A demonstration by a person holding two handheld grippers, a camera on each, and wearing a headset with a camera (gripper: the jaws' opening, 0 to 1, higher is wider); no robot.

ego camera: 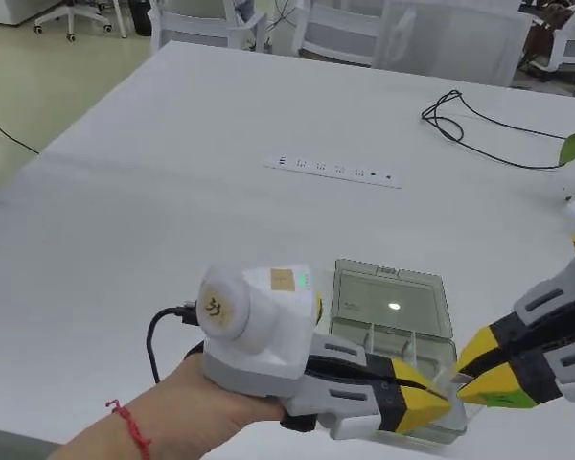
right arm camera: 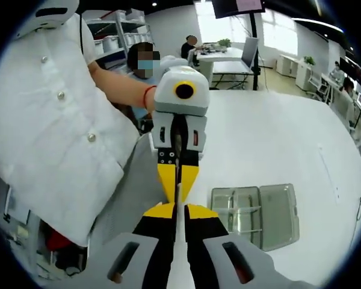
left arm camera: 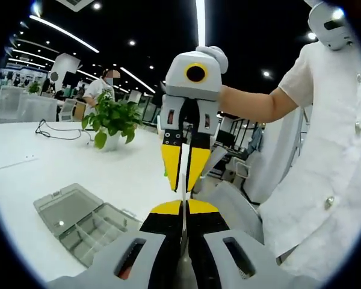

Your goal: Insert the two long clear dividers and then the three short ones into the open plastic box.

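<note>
The open clear plastic box [ego camera: 391, 299] lies on the white table, its lid flat toward the far side and clear dividers standing in its tray half. Above the tray's near right corner my two grippers meet tip to tip. The left gripper [ego camera: 441, 402] points right and the right gripper [ego camera: 467, 376] points left. A thin clear divider [ego camera: 451, 384] is pinched between them. In the left gripper view, my own jaws [left arm camera: 183, 209] are shut on the divider's edge [left arm camera: 183, 195] with the box [left arm camera: 65, 208] at lower left. The right gripper [right arm camera: 178, 209] is shut on the same strip [right arm camera: 178, 194].
A white power strip [ego camera: 333, 170] lies mid-table and a black cable [ego camera: 471, 131] loops at the far right. A potted plant [left arm camera: 111, 120] stands on the table's right side. Office chairs line the far edge. The person's white shirt [right arm camera: 54, 126] is close behind the grippers.
</note>
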